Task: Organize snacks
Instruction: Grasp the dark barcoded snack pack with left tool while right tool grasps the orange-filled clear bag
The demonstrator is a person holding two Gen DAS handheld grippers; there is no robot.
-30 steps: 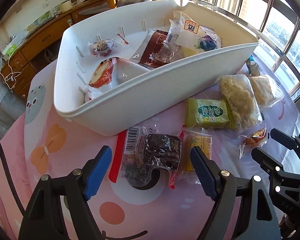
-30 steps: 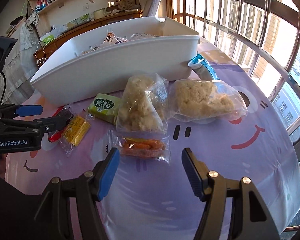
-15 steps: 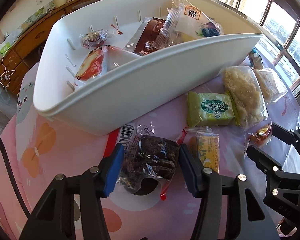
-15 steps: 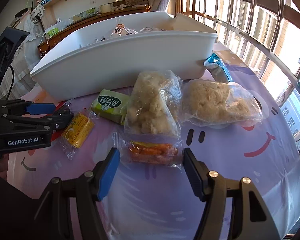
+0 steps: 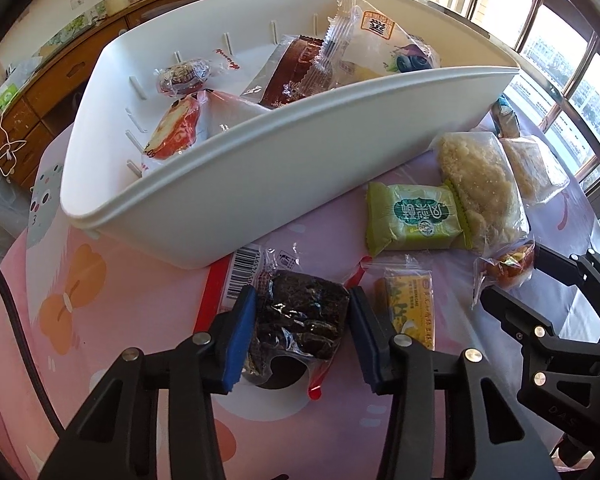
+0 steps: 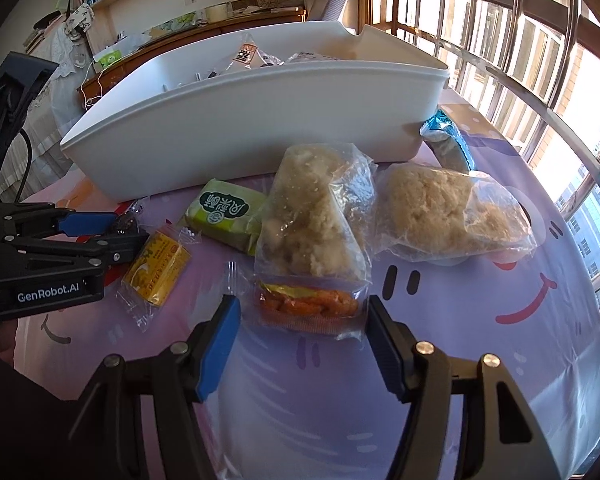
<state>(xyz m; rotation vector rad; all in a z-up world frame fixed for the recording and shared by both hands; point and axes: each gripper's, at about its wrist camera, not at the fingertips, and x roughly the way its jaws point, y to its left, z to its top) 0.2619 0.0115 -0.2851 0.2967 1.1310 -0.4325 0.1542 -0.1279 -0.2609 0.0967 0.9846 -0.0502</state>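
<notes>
A white bin [image 5: 284, 168] holds several wrapped snacks. In front of it on the table lie a dark brownie packet [image 5: 300, 316], a yellow packet [image 5: 410, 304], a green packet [image 5: 414, 216], two pale crumbly cakes [image 5: 478, 184] and an orange snack packet [image 6: 308, 306]. My left gripper [image 5: 300, 332] has its blue pads against both sides of the brownie packet. My right gripper [image 6: 302, 340] is open, its fingers on either side of the orange packet, apart from it. The bin also shows in the right wrist view [image 6: 260, 120].
A blue-wrapped snack [image 6: 446, 140] lies at the bin's right end. The table [image 6: 440, 360] has a pink and purple cartoon cloth. A wooden sideboard [image 5: 40, 92] stands behind, window bars [image 6: 520, 60] to the right.
My left gripper has moved forward and closed onto the brownie packet. My right gripper has moved forward so its open fingers flank the orange packet.
</notes>
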